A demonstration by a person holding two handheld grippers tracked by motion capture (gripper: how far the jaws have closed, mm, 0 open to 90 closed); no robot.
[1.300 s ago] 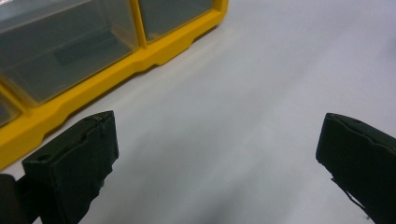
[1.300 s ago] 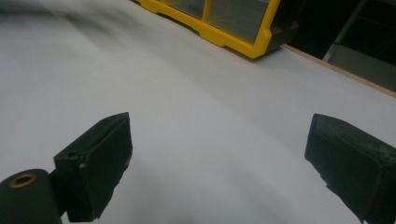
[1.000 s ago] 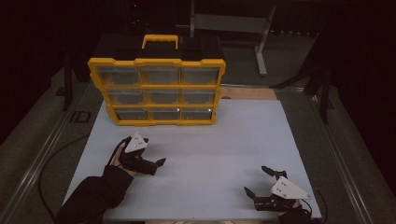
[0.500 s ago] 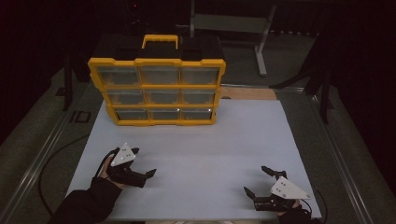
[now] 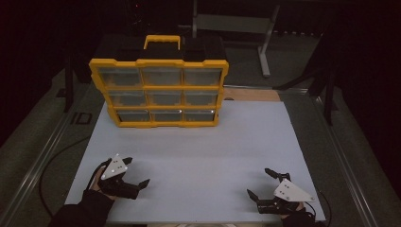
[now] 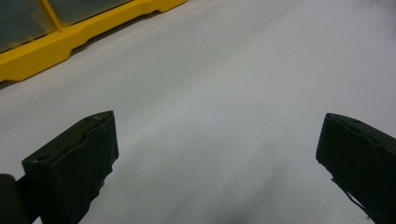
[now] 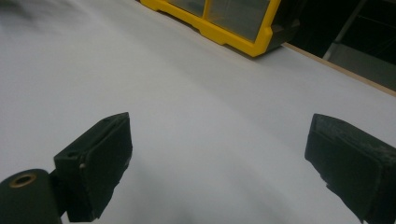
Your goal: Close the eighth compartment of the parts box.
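1. Left gripper (image 5: 138,186) sits low over the white table sheet (image 5: 203,156), at the person's near-left corner in the high view. Jaws spread wide, released, nothing between them. Grey three-cornered plate on top; a dark-sleeved hand holds it from behind.
2. Left gripper view: the left gripper's (image 6: 217,158) two black jaws rise from the bottom edge, well apart, with bare white sheet (image 6: 224,93) between them. Ahead and to the left of the jaws, the lower yellow rim of the organiser case (image 6: 70,35), well apart from the tips.
3. Yellow organiser case (image 5: 163,90) stands upright at the far side of the sheet, ahead of the left gripper and slightly to its right, well apart from it. Nine clear-fronted drawers in three rows of three; yellow carry handle (image 5: 162,40) on top. Contents of the drawers too dim to tell.
4. Right gripper (image 5: 263,183) rests at the near-right corner of the sheet, well apart from the left gripper. Jaws open, gripping nothing. The case lies ahead of it and off to its left, far off.
5. Right gripper view: the right gripper's (image 7: 219,158) jaws stand wide apart over empty sheet. Ahead of the jaws, a corner of the case (image 7: 229,23) with two clear drawer fronts; to the right of that, the sheet's edge on a wood strip (image 7: 341,70).
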